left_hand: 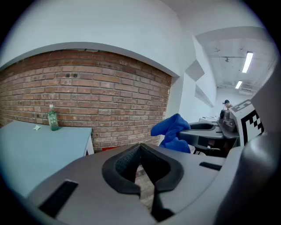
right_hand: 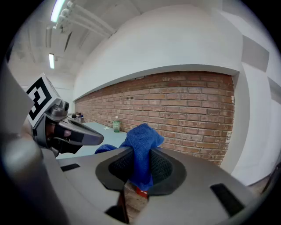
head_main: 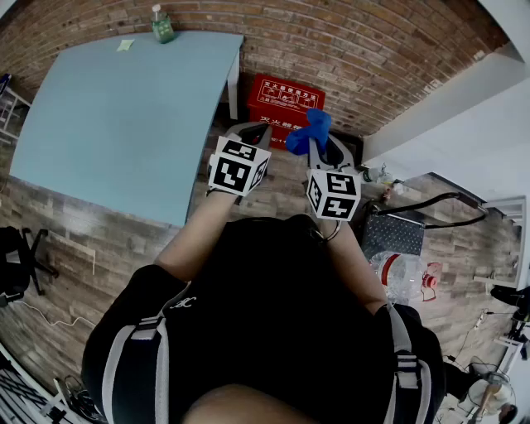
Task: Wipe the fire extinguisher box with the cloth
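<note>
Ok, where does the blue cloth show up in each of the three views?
Head view: blue cloth upper centre, at the red fire extinguisher box's lower right corner.
Left gripper view: right of centre, above the jaws.
Right gripper view: centre, pinched between the jaws.
Shared landmark: green bottle on the light-blue table, in all three.

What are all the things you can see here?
Fire extinguisher box: one, red, on the floor against the brick wall.
Cloth: one, blue, pinched in the right gripper.
Table: one, light blue, left of the box.
Bottle: one, green, at the table's far edge.
Water jug: one, clear, on the floor at the right.
Office chair: one, black, far left.
Left gripper: one, grey, jaws together, empty.
Right gripper: one, grey, shut on the cloth.
</note>
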A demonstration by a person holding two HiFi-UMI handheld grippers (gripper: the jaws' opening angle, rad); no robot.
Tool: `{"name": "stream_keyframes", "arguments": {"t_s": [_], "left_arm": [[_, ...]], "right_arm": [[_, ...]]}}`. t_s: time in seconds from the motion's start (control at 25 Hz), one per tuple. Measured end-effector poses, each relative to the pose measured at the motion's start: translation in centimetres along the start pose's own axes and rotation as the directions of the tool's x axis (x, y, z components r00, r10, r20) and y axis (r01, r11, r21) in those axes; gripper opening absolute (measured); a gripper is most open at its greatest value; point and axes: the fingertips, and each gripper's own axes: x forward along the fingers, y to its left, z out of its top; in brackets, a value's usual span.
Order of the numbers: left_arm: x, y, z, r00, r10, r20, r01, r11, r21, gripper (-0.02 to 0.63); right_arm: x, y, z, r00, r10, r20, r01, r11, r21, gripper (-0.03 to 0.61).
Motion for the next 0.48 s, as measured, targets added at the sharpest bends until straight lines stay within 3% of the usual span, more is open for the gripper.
{"name": "stream_keyframes", "arguments": {"t_s": [0.48], "left_arm": [[2.8, 2.3, 1.3, 0.999, 0.032, 0.009, -0.032, 0.999, 0.005, 0.008]], "right_arm": [[4.2, -2.2, 0.2, 0.999, 0.042, -0.001, -0.042, 0.999, 0.034, 0.089]]}}
